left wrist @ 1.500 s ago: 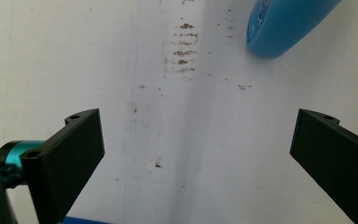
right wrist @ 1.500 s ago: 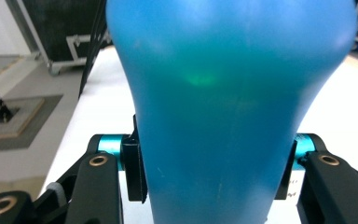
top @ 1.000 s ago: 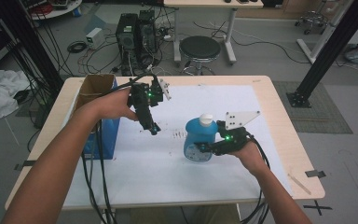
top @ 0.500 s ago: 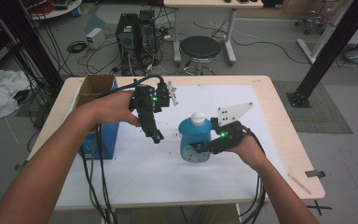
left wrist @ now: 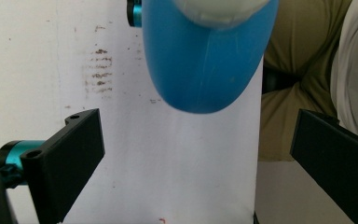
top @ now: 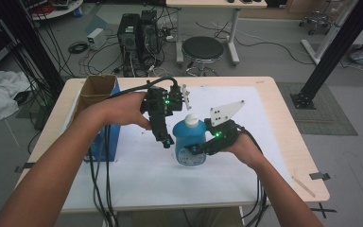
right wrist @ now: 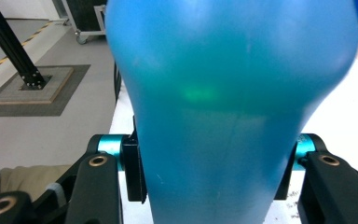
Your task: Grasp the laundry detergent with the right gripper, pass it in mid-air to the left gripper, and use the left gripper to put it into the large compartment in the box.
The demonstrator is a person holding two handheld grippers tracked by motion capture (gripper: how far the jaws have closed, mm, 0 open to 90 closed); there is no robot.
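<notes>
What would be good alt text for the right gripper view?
The right gripper is clamped on a blue bottle, one black jaw on each side of its body. Behind are the white table and grey floor.

No readable text, labels or numbers — none on any surface

This is a robotics lab or workshop: computer towers (top: 137, 30) sit on the grey floor amid tangled cables (top: 78, 47), beside a black stool (top: 202, 48), black metal frame legs (top: 333, 47), and a plain wooden desk (top: 290, 137).
</notes>
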